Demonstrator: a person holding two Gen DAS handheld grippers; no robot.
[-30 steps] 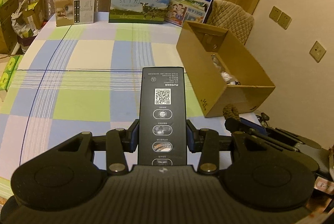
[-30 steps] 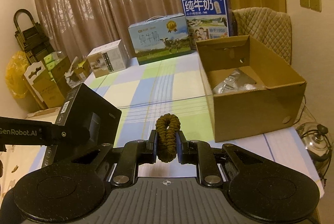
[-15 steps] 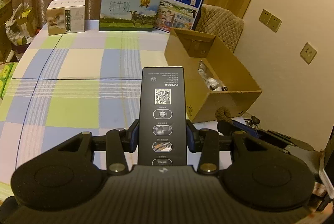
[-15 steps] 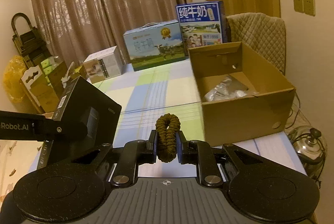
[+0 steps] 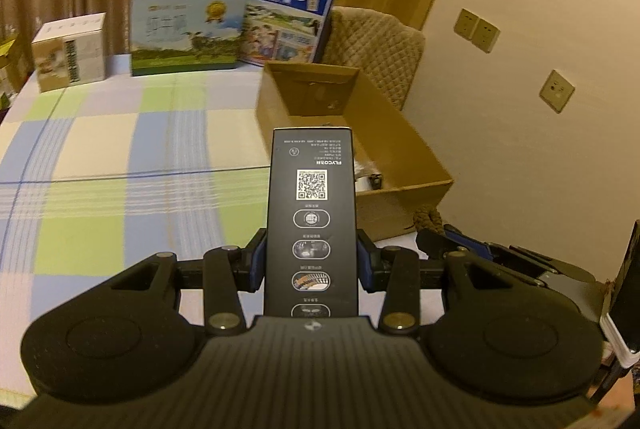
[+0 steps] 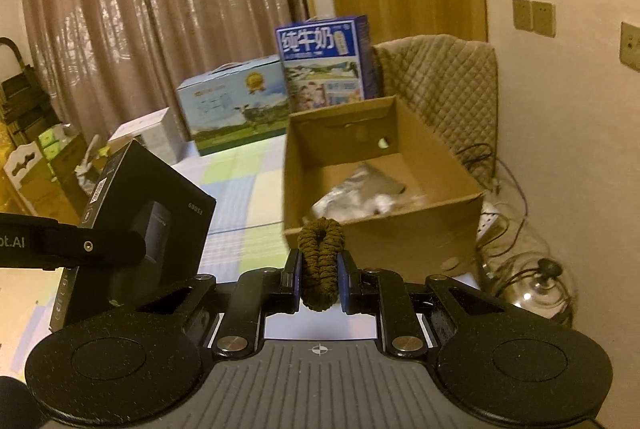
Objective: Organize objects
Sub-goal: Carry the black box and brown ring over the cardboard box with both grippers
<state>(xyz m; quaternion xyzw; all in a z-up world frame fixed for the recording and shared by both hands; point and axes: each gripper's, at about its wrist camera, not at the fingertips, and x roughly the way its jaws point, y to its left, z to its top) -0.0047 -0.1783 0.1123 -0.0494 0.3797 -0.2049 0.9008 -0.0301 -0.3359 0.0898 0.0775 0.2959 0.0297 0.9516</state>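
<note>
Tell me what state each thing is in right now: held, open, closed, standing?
left gripper: shut on the black box
black box: held above the table
right gripper: shut on the brown hair tie
brown hair tie: pinched, upright
cardboard box: open, silvery packets inside
two milk cartons: closed, standing
white box: closed, standing

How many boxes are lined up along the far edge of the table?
3: white box leftmost, light-blue milk carton in the middle, dark-blue milk carton rightmost, behind the open cardboard box.
</note>
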